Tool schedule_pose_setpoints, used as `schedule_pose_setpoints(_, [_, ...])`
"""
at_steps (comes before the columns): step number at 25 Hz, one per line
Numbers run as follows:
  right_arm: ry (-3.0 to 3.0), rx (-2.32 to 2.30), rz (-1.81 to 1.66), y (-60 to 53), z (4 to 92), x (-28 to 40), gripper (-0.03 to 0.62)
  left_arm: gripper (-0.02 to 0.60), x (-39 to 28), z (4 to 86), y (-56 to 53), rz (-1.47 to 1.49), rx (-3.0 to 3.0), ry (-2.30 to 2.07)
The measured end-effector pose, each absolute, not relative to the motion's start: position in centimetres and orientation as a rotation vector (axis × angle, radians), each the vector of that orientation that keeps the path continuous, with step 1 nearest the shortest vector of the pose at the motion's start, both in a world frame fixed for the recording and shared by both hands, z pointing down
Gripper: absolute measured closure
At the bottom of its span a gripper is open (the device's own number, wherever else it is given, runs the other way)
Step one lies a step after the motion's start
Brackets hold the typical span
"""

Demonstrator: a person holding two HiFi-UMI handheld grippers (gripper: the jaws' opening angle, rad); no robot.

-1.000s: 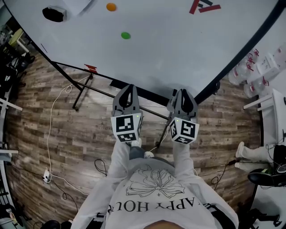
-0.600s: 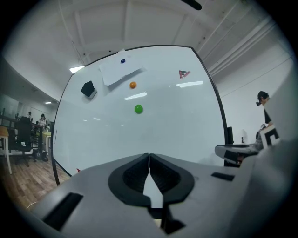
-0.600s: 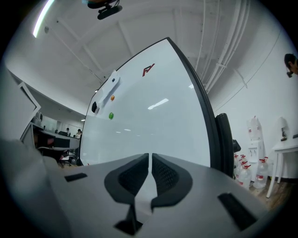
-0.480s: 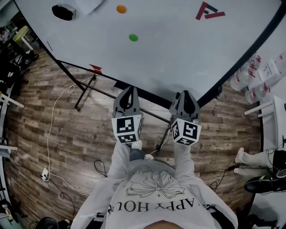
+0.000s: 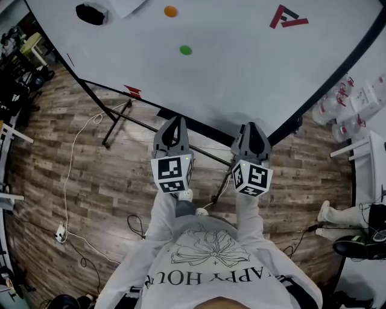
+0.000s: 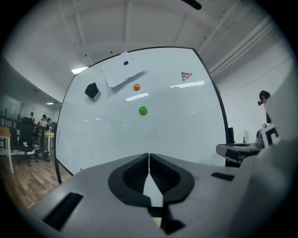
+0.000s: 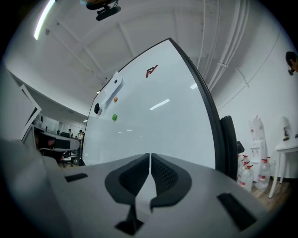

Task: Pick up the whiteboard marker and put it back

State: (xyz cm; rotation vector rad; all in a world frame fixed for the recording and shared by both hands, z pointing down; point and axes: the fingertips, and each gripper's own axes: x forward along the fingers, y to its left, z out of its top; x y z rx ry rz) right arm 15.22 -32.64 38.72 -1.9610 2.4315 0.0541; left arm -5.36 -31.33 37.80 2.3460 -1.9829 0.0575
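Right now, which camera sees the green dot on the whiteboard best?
The left gripper view: it faces the whiteboard squarely, so the green dot looks round. The head view shows it slanted; the right gripper view, tiny.

The only legible wording was on the person's grey sweatshirt (image 5: 208, 265). Seen upside down from the head view, large outlined capitals spelled "APPY HOU", with both ends of the line lost in the folds. It sat beside a line-drawn flower.

The whiteboard (image 5: 241, 66) carried a red angular logo (image 5: 288, 16) near its top corner. No letters could be made out in it.

The left cube (image 5: 172, 174) and right cube (image 5: 250, 178) bore black-and-white square coded markers.

Red labels on the water jugs (image 5: 338, 105) were too small to read.
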Motion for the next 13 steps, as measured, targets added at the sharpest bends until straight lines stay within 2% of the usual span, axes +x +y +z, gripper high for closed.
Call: schedule_pose_setpoints(13, [2.429, -1.972, 0.063, -32.0, 38.58, 15.25, 0.582, 0.574, -5.37, 37.59, -30.71, 0.052, 2.358, -1.974])
